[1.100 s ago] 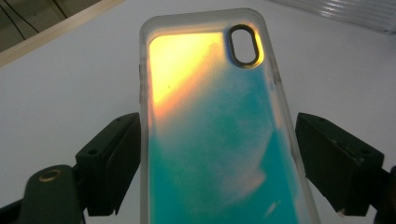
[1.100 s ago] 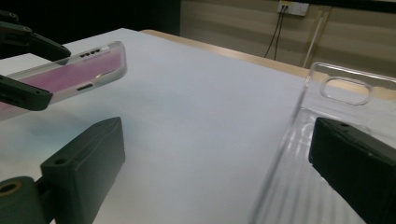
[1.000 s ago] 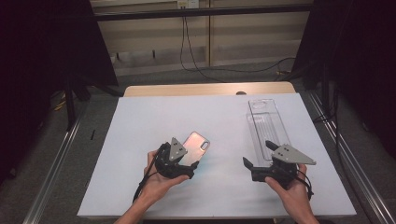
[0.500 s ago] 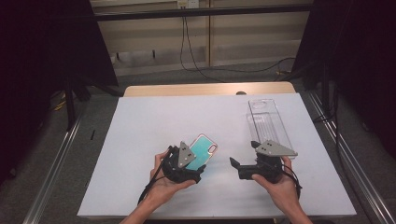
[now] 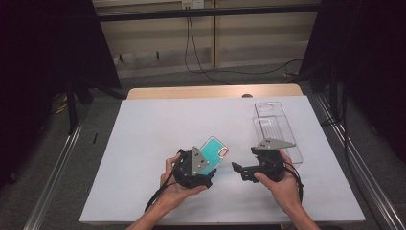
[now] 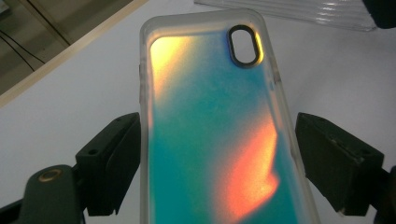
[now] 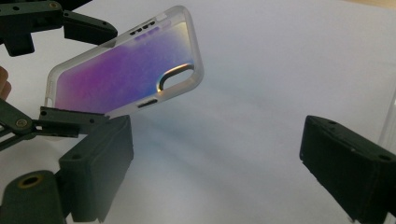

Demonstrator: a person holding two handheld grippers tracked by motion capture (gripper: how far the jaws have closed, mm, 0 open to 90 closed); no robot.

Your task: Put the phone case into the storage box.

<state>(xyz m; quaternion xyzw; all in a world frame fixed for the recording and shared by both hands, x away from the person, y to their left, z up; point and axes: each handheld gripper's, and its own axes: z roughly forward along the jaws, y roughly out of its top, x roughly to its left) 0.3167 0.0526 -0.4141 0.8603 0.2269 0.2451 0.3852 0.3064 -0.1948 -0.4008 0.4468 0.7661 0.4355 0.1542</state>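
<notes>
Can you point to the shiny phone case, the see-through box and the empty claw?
phone case [image 6: 210, 140]: left gripper view, middle of its back.
clear box [image 5: 273, 122]: high view, its far half.
right claw [image 7: 215, 172]: right gripper view, gap between its jaws.

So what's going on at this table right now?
A person is working with a hand-held tool in each hand over a white table. The left tool has a phone case between its jaws: the left jaw touches the case's edge, while a small gap shows on the other side, so the grip looks loose. The case is lifted and tilted off the table. The right tool is open, empty and pointed toward the case. A clear plastic tray lies behind the right hand.
</notes>
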